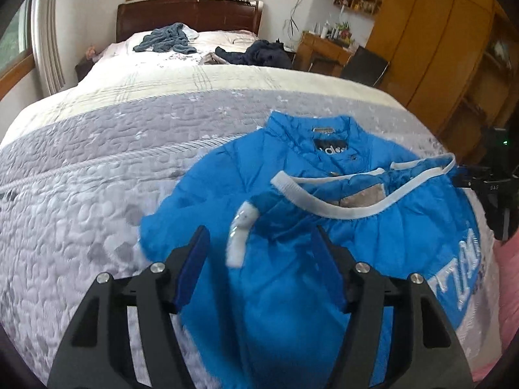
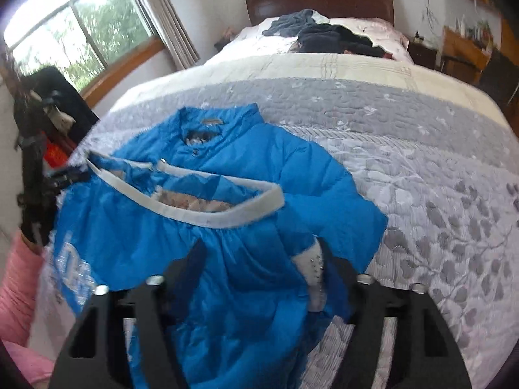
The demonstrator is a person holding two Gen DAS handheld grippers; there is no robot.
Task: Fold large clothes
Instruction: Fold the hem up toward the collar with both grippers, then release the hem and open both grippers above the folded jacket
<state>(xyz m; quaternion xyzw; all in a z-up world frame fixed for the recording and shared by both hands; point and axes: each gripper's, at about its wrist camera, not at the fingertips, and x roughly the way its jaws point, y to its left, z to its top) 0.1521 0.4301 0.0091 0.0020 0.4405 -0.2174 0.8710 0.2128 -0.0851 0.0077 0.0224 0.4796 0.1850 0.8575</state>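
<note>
A bright blue padded jacket [image 1: 227, 178] lies on the bed, collar [image 1: 324, 126] towards the headboard. Its lower part is folded up, so the white hem band [image 1: 340, 209] crosses the chest. My left gripper [image 1: 261, 256] is open, its fingers wide apart over a sleeve with a white cuff [image 1: 238, 243]. In the right wrist view my right gripper [image 2: 264, 265] is open over the jacket [image 2: 292, 168], with a white cuff [image 2: 313, 265] by its right finger. Each view shows the other gripper [image 1: 464, 178] [image 2: 74, 175] at one end of the hem band [image 2: 211, 217]; its grip is unclear there.
The grey and white quilted bedspread [image 1: 97, 178] [image 2: 421, 178] spreads around the jacket. Piles of dark clothes [image 1: 168, 40] [image 1: 259, 53] [image 2: 331, 39] lie near the headboard. A wooden wardrobe [image 1: 438, 48] and desk [image 1: 321, 48] stand on the right. A pink sleeve [image 2: 19, 275] shows at the left.
</note>
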